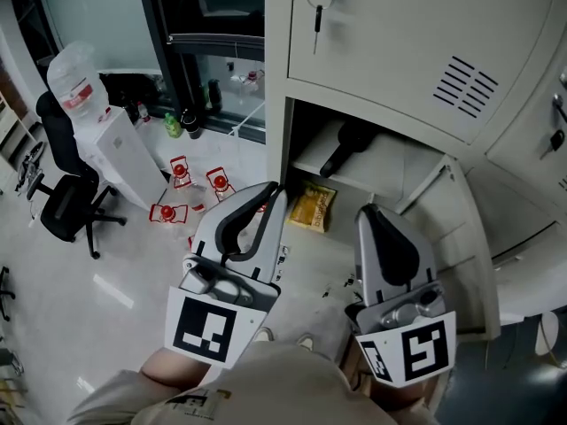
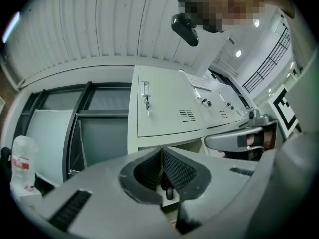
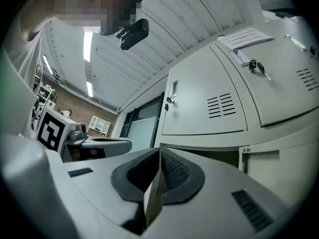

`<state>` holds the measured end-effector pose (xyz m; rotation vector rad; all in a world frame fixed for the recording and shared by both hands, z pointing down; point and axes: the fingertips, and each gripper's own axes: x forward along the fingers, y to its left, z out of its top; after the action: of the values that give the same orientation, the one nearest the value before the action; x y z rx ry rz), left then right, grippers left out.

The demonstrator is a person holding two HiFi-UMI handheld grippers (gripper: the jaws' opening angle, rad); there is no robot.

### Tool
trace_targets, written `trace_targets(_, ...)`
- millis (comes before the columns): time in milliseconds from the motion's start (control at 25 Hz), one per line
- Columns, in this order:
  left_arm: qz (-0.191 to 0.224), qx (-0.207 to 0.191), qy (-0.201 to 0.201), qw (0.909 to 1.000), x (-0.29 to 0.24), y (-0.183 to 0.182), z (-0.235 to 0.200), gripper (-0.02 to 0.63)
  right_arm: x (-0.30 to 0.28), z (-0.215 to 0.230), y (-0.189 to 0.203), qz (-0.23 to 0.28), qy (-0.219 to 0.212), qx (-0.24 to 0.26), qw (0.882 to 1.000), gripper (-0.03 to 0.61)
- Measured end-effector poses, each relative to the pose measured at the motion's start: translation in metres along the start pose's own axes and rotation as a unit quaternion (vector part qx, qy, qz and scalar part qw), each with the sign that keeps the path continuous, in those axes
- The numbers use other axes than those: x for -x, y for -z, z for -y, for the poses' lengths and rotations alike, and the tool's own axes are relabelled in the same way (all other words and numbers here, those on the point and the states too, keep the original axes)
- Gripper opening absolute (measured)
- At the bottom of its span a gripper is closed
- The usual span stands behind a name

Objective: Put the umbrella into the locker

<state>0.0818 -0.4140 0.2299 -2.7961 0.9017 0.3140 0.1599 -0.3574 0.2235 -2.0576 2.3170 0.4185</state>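
One black office chair (image 1: 62, 193) stands at the far left on the pale floor (image 1: 53, 299), with a white water dispenser (image 1: 120, 162) just beside it carrying a clear bottle (image 1: 75, 78) on top. A few small red-and-white items (image 1: 182, 189) lie on the floor to the right of the dispenser. Next comes the left gripper (image 1: 276, 189), its fingers (image 2: 174, 168) pressed together at the tips with nothing between them. The locker (image 1: 399, 51) rises beyond, and its lower compartment is open. Inside, the black folded umbrella (image 1: 348, 146) lies on the shelf (image 1: 390, 171), handle end pointing out towards the front. It sits farther in than both sets of fingertips, roughly between the two grippers, and touches neither. A yellow packet (image 1: 313, 207) lies below the shelf. The right gripper (image 1: 368, 211) also has its fingers (image 3: 172, 168) closed on each other and empty. At the far right the compartment's door (image 1: 461, 237) hangs swung open.
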Motion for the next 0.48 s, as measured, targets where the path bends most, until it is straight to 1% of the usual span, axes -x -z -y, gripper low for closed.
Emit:
trace_targets(240,-0.017,-0.016,0.018,0.9996,0.014,0.009,0.011,0.015,0.009,-0.002,0.015,-0.02,-0.001,-0.008,1.0,0.015)
trace_targets(480,-0.045,-0.013,0.022,0.9987,0.019,0.034,0.017,0.015,0.019,-0.001,0.032,-0.043,0.003,-0.022,0.999,0.015)
